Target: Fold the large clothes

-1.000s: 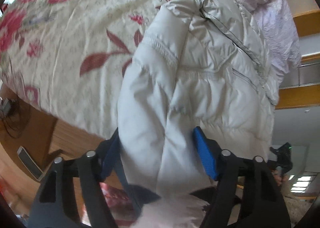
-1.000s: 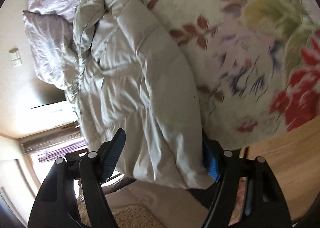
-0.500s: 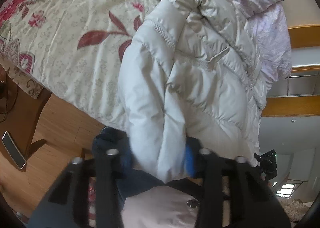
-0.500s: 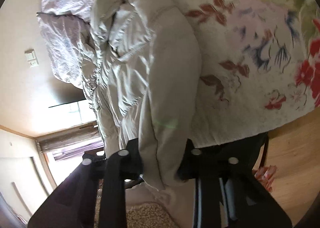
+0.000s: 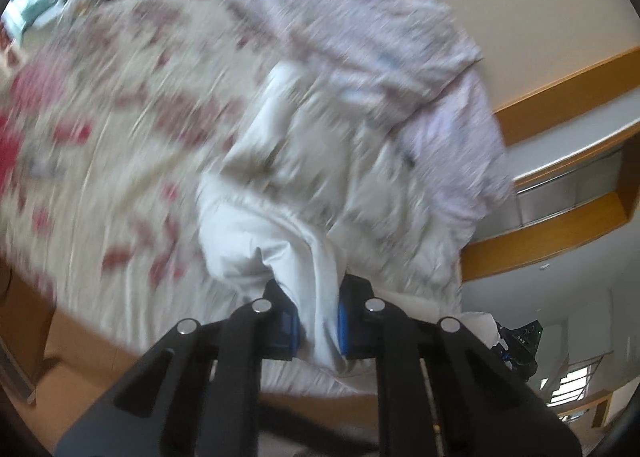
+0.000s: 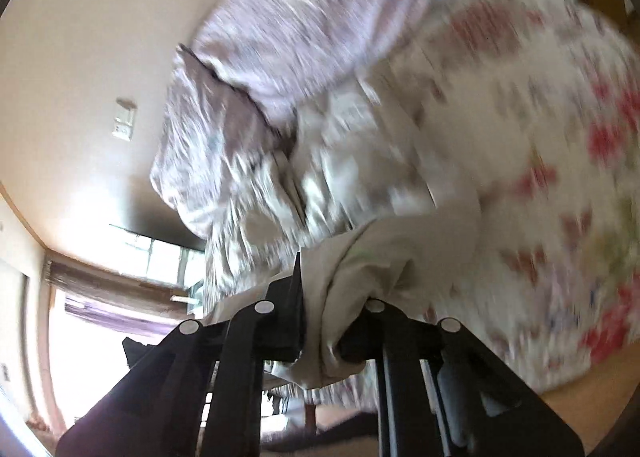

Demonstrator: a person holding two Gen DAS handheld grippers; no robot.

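Note:
A cream quilted puffer jacket lies on a bed with a floral bedspread. My left gripper is shut on a bunched fold of the jacket's near edge. In the right wrist view the jacket stretches away over the bedspread, and my right gripper is shut on another bunched part of its edge. Both views are motion-blurred. The jacket's far end runs up against a lilac pillow.
A lilac pillow lies at the head of the bed and also shows in the right wrist view. Wooden shelving stands to the right. A cream wall with a switch plate and a bright window stand beyond.
Both grippers closed from open onto the jacket's edge. Both have since swung up and toward the pillow end, pulling the jacket edge along; the view is now blurred.

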